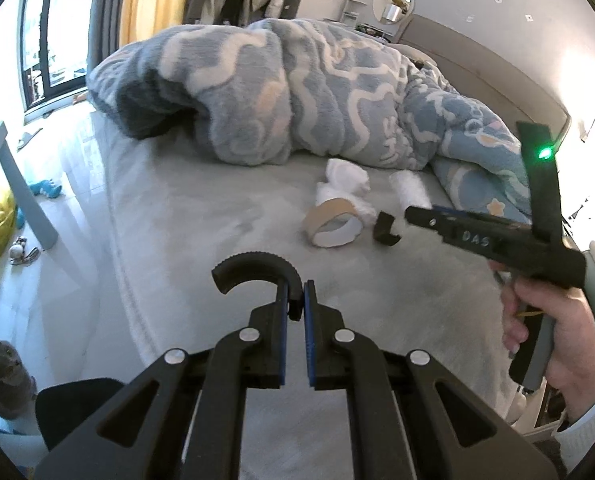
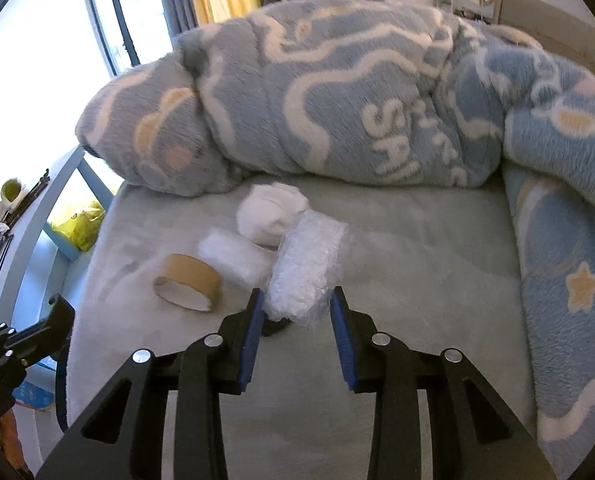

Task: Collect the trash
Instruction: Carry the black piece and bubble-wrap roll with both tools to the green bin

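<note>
The left gripper (image 1: 296,300) pinches a curved black plastic hook (image 1: 253,270) near the bed (image 1: 185,216) foot. Toward mid-mattress lie a stiff cardboard tape core (image 2: 187,282), a soft white wad (image 2: 271,212) and a bubble-wrap roll (image 2: 307,268), light and squashy, sitting between the right gripper (image 2: 297,304) fingers, spread wide; it looks best squeezed across its middle.

On the bed (image 2: 417,280): quilt (image 2: 337,100) heaped at the back, trash in front of it. Tape core (image 2: 187,282) leftmost, foam block (image 2: 233,258) just right of it, tissue ball (image 2: 271,212) behind, bubble wrap roll (image 2: 307,268) rightmost, its near end between the right tongs (image 2: 297,330)
</note>
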`<state>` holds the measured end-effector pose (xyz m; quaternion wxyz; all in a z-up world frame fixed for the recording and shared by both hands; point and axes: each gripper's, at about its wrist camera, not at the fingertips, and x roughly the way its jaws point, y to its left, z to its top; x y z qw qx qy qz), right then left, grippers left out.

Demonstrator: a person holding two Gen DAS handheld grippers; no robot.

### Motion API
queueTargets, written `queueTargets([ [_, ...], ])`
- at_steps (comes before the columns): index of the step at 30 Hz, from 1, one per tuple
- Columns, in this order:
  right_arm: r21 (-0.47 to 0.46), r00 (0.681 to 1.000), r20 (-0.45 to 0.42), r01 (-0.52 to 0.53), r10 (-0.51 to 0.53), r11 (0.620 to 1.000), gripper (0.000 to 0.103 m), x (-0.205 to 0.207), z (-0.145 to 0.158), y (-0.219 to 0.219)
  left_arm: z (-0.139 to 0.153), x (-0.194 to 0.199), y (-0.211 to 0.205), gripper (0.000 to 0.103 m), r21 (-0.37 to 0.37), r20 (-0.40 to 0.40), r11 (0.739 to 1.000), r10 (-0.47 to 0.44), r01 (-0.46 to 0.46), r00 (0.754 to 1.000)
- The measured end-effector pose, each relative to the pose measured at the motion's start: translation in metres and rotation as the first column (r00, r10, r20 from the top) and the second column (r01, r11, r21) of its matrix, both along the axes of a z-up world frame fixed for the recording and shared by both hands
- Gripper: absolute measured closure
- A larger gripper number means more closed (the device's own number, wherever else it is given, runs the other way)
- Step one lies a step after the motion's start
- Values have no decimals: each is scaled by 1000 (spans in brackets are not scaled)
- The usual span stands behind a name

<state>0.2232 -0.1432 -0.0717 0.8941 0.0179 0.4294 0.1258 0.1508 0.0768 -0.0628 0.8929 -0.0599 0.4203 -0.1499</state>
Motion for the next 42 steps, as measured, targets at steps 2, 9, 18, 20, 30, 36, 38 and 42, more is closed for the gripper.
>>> queueTargets([
  [2, -2, 1000, 14, -19, 19, 1000, 69, -7, 5, 11, 1, -4, 9, 95, 5, -4, 1000, 19, -19, 1000],
  [9, 7, 994, 31, -106, 106, 994, 69, -32, 15, 50, 1, -31, 39, 95, 49, -11, 995, 83, -83, 996],
  [18, -3, 974, 62, -220, 220, 976, 69, -77, 27, 112, -12, -68, 80, 95, 87, -40, 987, 136, -132, 990],
  [20, -10, 967, 63, -247, 247, 969, 69, -86, 28, 127, -16, -75, 89, 95, 93, -47, 985, 147, -143, 988],
  [30, 9, 929, 48, -368, 367, 930, 69, -121, 23, 207, -42, -104, 148, 95, 105, -108, 972, 221, -210, 969],
  [36, 16, 894, 26, -447, 447, 894, 69, -140, 16, 261, -75, -115, 184, 95, 116, -184, 960, 275, -257, 944],
  [38, 17, 886, 17, -464, 464, 886, 69, -145, 12, 274, -87, -117, 193, 95, 134, -209, 956, 286, -262, 935],
  [42, 21, 874, -5, -486, 486, 874, 69, -151, 5, 296, -110, -122, 205, 95, 136, -268, 952, 303, -276, 914],
])
